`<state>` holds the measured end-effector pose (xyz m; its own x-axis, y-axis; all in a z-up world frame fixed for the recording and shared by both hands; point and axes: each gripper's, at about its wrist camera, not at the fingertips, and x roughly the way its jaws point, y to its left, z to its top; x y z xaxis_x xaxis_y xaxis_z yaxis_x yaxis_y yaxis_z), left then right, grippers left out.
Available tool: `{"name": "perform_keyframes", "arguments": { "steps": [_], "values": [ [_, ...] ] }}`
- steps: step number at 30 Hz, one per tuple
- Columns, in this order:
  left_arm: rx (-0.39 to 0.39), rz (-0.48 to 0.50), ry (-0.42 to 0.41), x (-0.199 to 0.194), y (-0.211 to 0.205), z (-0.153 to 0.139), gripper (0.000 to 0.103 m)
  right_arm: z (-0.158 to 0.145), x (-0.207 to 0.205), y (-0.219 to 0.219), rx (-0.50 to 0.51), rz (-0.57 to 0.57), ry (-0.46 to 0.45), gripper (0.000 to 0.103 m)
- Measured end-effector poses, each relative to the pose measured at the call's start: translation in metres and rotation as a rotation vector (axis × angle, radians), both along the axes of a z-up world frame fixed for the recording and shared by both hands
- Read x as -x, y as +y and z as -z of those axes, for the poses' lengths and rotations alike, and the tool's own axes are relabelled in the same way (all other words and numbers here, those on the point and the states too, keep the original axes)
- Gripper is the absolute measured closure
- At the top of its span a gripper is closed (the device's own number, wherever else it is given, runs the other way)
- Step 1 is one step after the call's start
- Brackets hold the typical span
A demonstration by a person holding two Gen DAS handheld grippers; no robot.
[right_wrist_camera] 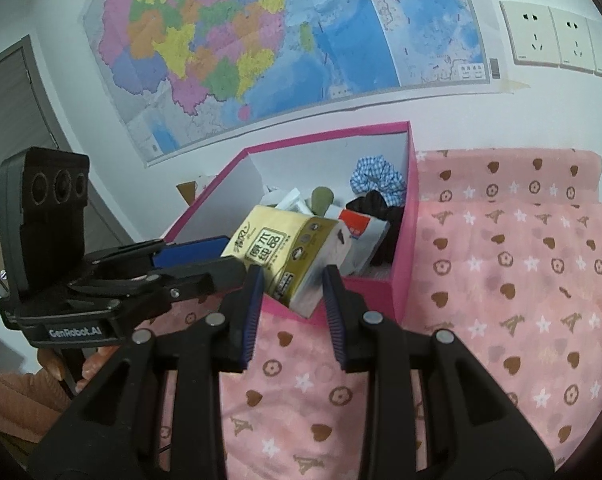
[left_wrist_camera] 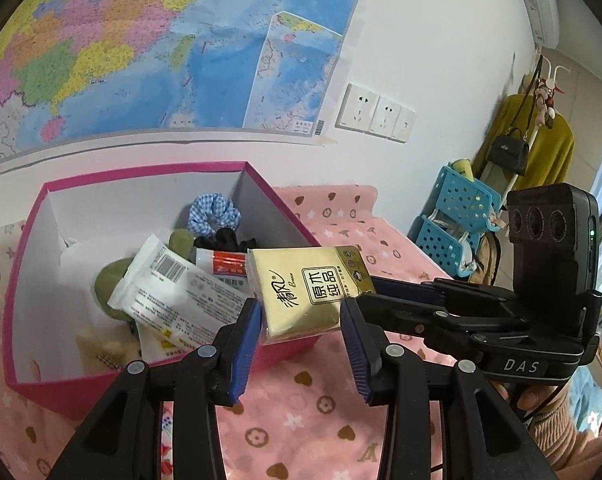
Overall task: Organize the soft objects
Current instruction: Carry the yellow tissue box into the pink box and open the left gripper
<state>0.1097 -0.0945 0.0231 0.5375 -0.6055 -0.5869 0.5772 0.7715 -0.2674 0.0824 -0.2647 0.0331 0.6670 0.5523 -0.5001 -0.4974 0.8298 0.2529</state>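
A yellow tissue pack (left_wrist_camera: pixel 305 288) (right_wrist_camera: pixel 289 256) hangs over the near corner of the pink box (left_wrist_camera: pixel 141 173) (right_wrist_camera: pixel 325 136), held from both sides. My left gripper (left_wrist_camera: pixel 301 314) (right_wrist_camera: pixel 209 260) is shut on its left end. My right gripper (right_wrist_camera: pixel 293 280) (left_wrist_camera: pixel 375 288) is shut on its right end. Inside the box lie a blue checked scrunchie (left_wrist_camera: pixel 215 214) (right_wrist_camera: pixel 377 178), a black scrunchie (left_wrist_camera: pixel 225 238) (right_wrist_camera: pixel 371 202), a white wipes pack (left_wrist_camera: pixel 173 292), a red and white packet (left_wrist_camera: pixel 221 264) (right_wrist_camera: pixel 357 228) and green round pads (left_wrist_camera: pixel 109 280) (right_wrist_camera: pixel 323 198).
The box sits on a pink patterned bedspread (left_wrist_camera: pixel 301 420) (right_wrist_camera: pixel 501 280) against a wall with a map (left_wrist_camera: pixel 141 40) and sockets (left_wrist_camera: pixel 375 114). A blue basket rack (left_wrist_camera: pixel 457 216) and a coat stand with a yellow garment (left_wrist_camera: pixel 541 148) are off to the right.
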Motion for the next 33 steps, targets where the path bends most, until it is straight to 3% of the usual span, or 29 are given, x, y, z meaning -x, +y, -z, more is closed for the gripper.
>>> {"name": "perform_keyframes", "arguments": {
  "steps": [13, 27, 30, 33],
  "values": [
    [-0.020, -0.032, -0.014, -0.025, -0.004, 0.002, 0.063, -0.005, -0.023, -0.001, -0.004, 0.002, 0.003, 0.069],
    [-0.074, -0.085, 0.064, -0.072, -0.010, 0.025, 0.062, 0.004, -0.063, 0.007, 0.036, 0.069, 0.049, 0.069],
    [-0.078, -0.113, 0.049, -0.071, -0.002, 0.024, 0.062, 0.002, -0.064, 0.007, 0.058, 0.122, 0.035, 0.066],
    [-0.056, -0.119, 0.000, -0.057, 0.015, 0.014, 0.059, 0.001, -0.054, 0.007, 0.050, 0.102, 0.017, 0.066]
  ]
}}
